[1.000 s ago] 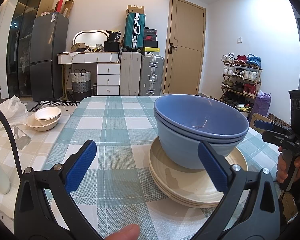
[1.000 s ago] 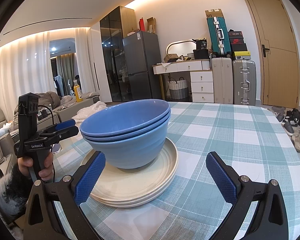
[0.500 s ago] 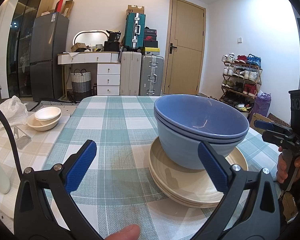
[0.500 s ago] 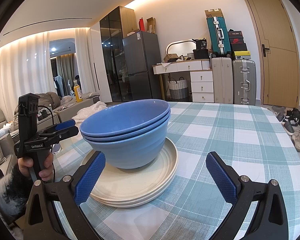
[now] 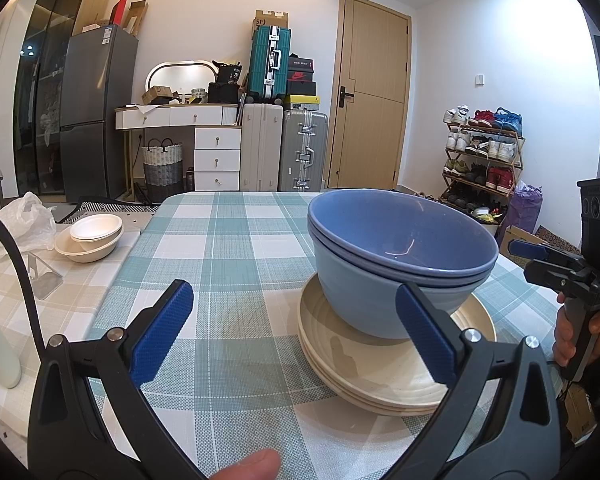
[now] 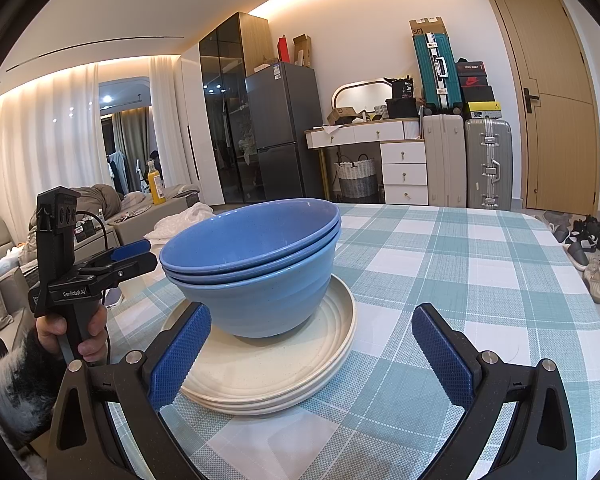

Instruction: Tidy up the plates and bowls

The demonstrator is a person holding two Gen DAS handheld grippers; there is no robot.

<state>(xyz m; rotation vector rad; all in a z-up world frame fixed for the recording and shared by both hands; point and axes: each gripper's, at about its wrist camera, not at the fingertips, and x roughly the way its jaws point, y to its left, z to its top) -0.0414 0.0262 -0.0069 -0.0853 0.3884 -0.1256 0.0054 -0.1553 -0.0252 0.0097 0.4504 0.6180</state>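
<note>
Blue bowls (image 6: 256, 264), three by our count of the rims, sit nested on a stack of cream plates (image 6: 284, 372) on the checked tabletop (image 6: 460, 280). We count three plate edges, though the bowls cover the plate centres, and the left gripper's right finger hides part of the stack in the left wrist view. Left gripper (image 5: 296, 332): fingers spread wide, holding nothing, just short of the stack. Right gripper (image 6: 312, 354): fingers also spread wide and empty, its left finger overlapping the plate rim in view; we cannot tell whether it touches. Two pale bowls (image 5: 90, 236), one inside the other, sit well apart on the far left. A fingertip (image 5: 252, 466) is cut off at the frame's bottom edge.
</note>
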